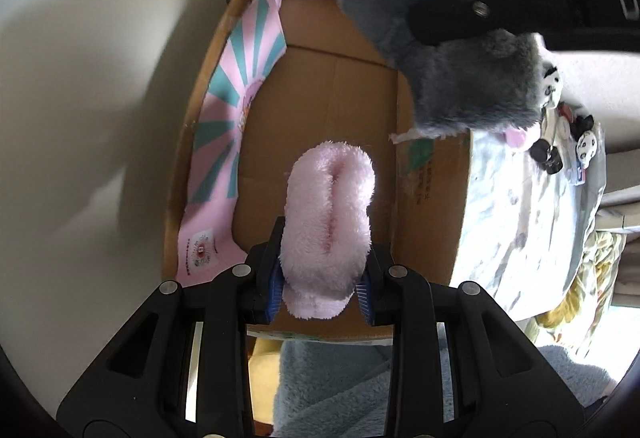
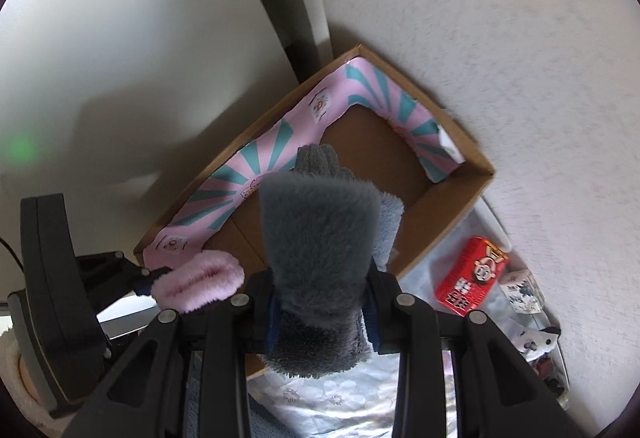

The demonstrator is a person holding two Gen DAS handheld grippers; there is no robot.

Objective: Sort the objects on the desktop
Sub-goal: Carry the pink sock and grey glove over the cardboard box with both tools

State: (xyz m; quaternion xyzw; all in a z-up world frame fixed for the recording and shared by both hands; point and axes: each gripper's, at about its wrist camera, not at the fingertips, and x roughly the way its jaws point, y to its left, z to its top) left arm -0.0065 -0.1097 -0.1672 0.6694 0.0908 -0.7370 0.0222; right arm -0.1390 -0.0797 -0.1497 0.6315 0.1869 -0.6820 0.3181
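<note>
Above one cardboard box (image 1: pixel 332 86), left gripper (image 1: pixel 322 288) fingers clamp one pink fluffy item (image 1: pixel 330 222); right gripper (image 2: pixel 322 318) fingers clamp one grey glove (image 2: pixel 320 250).

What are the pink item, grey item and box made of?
Pink item: looks like fluffy fleece, short matted pile. Grey item: longer plush fur, probably synthetic, part ribbed knit. Box: brown corrugated cardboard, matte, creased floor; pink-teal printed paper lining its walls.

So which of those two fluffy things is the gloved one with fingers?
The grey furry glove, held in the right gripper over the cardboard box. The pink fluffy piece in the left gripper shows no fingers.
</note>
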